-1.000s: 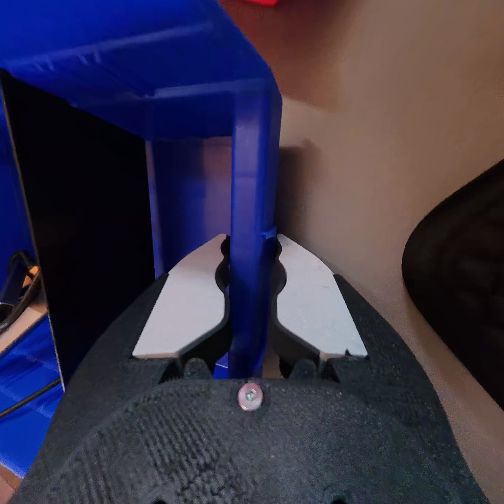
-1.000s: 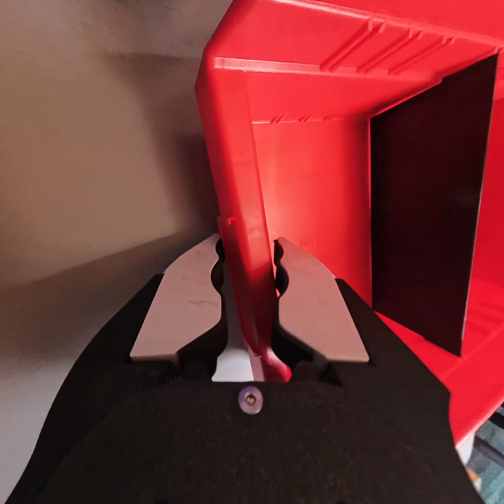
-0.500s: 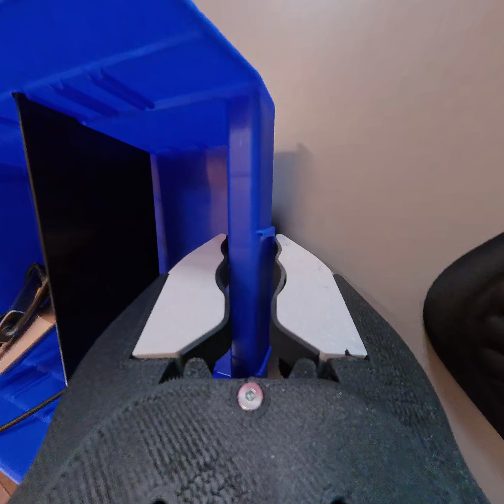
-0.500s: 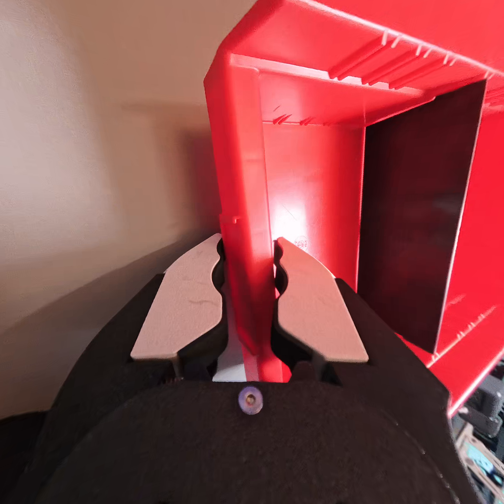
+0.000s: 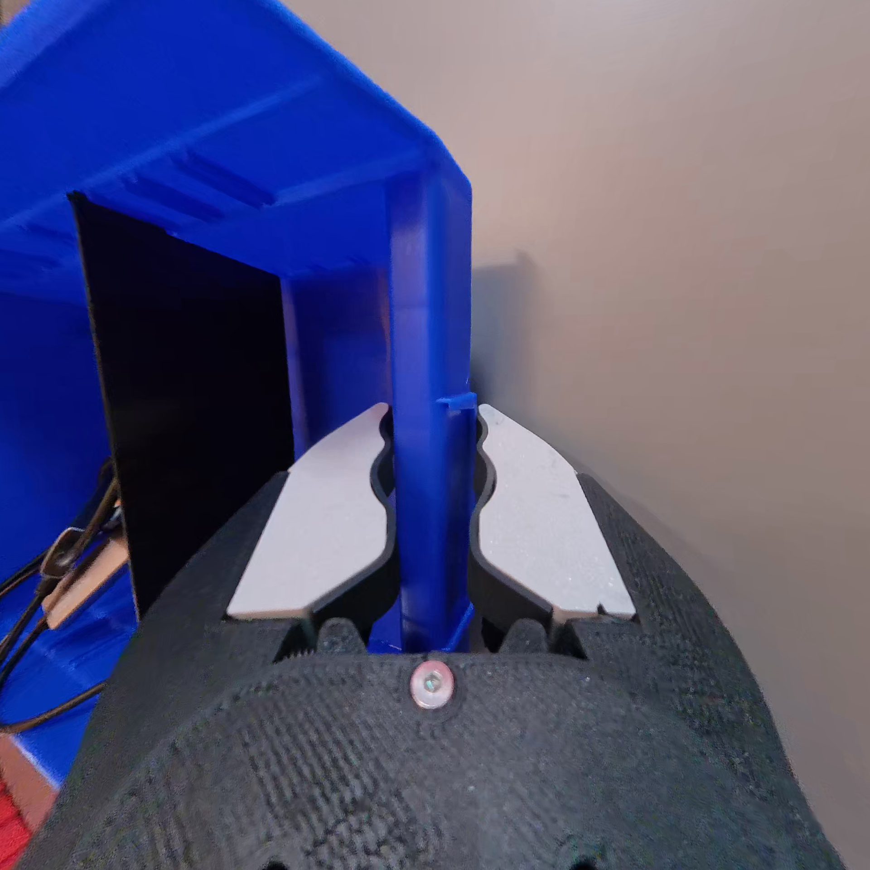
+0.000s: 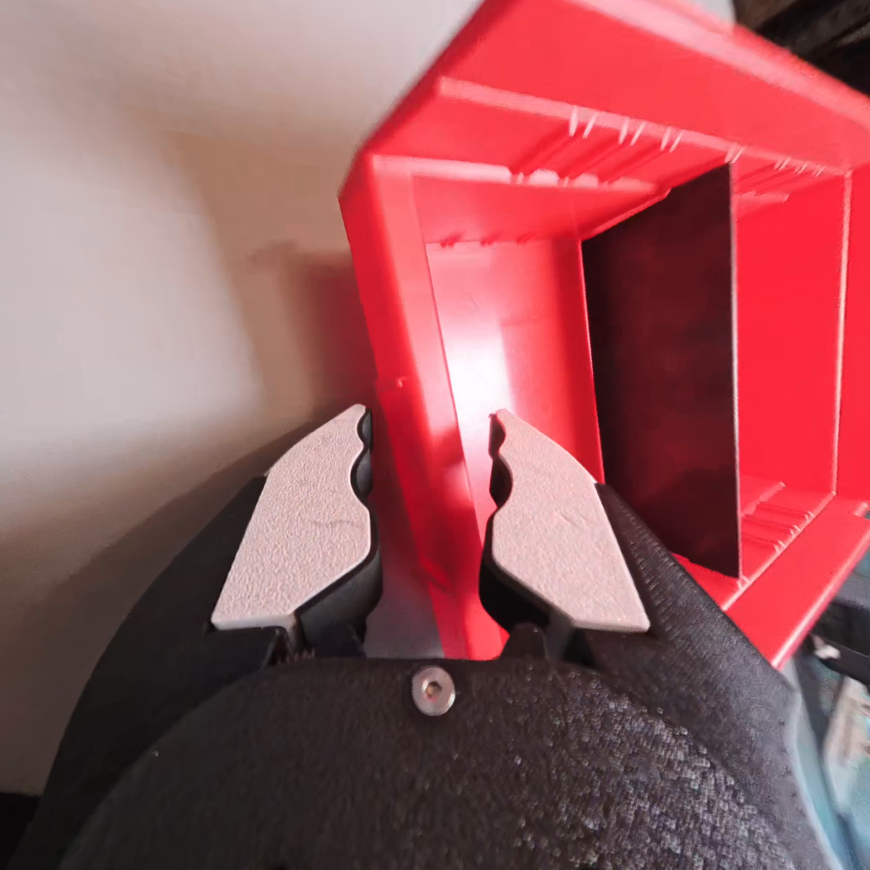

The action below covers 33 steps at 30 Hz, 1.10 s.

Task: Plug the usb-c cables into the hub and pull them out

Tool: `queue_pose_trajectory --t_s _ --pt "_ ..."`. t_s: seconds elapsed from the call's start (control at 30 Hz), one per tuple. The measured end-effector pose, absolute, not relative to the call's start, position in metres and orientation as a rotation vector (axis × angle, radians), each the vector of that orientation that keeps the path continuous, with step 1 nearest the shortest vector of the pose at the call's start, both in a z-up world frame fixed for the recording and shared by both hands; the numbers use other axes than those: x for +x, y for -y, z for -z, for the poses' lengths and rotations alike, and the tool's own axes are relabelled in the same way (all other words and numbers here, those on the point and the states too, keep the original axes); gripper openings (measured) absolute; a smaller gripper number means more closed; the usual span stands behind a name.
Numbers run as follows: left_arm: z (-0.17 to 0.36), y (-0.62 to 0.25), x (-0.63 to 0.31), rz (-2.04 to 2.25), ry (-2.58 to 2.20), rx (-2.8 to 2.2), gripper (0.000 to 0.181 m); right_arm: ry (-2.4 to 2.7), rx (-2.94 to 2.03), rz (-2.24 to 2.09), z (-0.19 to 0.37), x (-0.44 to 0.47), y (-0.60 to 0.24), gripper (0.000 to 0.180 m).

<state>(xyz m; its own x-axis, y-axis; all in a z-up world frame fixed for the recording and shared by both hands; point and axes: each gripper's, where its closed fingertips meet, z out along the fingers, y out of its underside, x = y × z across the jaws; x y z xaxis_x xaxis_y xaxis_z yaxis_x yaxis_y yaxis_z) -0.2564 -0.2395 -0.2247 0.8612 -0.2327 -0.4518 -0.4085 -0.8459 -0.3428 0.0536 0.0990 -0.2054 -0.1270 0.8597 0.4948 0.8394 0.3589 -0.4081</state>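
Beige wall behind; left gripper (image 5: 433, 414) clamped on blue bin (image 5: 430, 292) wall, right gripper (image 6: 430, 416) clamped on tilted red bin (image 6: 390, 292) wall.

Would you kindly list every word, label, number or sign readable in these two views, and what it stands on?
None can be read. The blue bin and the red bin show no legible writing. Any fine moulded marks on them are lost to motion blur.
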Motion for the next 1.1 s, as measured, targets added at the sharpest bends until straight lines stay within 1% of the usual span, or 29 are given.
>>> queue_pose_trajectory --t_s 0.1,0.2,0.23,0.3,0.43,0.5,0.63,0.73,0.87,1.0,1.07,1.1 --pt "0.22 0.239 -0.265 -0.557 -0.386 -2.614 0.039 1.86 -1.424 -0.25 0.183 0.043 -0.069 0.047" --pt "0.199 0.241 -0.259 -0.524 -0.35 -2.583 0.043 1.75 -1.357 -0.461 0.161 0.032 -0.037 0.045" --pt "0.189 0.243 -0.259 -0.515 -0.339 -2.565 0.043 1.693 -1.324 -0.49 0.152 0.028 -0.032 0.044" --pt "0.162 0.246 -0.265 -0.51 -0.296 -2.499 0.037 1.633 -1.273 -0.561 0.141 0.022 -0.019 0.043" --pt "0.111 0.255 -0.309 -0.627 -0.215 -2.442 0.034 1.587 -1.299 -0.794 0.145 0.006 0.011 0.038" --pt "0.102 0.261 -0.341 -0.775 -0.262 -2.493 0.034 1.589 -1.336 -0.896 0.155 0.001 0.021 0.037" --pt "0.121 0.276 -0.396 -1.007 -0.418 -2.717 0.029 1.608 -1.365 -0.925 0.172 0.006 0.027 0.035" --pt "0.145 0.28 -0.418 -1.075 -0.551 -2.837 0.03 1.633 -1.369 -0.883 0.181 0.011 0.024 0.034" --pt "0.161 0.266 -0.431 -1.107 -0.651 -2.838 0.031 1.619 -1.386 -0.905 0.182 0.01 0.023 0.033" --pt "0.162 0.253 -0.439 -1.16 -0.701 -2.766 0.018 1.628 -1.392 -0.91 0.186 0.01 0.023 0.032" --pt "0.153 0.249 -0.441 -1.153 -0.65 -2.728 0.012 1.632 -1.393 -0.916 0.187 0.01 0.024 0.031" --pt "0.145 0.247 -0.442 -1.148 -0.607 -2.699 0.012 1.627 -1.391 -0.921 0.186 0.01 0.024 0.03"
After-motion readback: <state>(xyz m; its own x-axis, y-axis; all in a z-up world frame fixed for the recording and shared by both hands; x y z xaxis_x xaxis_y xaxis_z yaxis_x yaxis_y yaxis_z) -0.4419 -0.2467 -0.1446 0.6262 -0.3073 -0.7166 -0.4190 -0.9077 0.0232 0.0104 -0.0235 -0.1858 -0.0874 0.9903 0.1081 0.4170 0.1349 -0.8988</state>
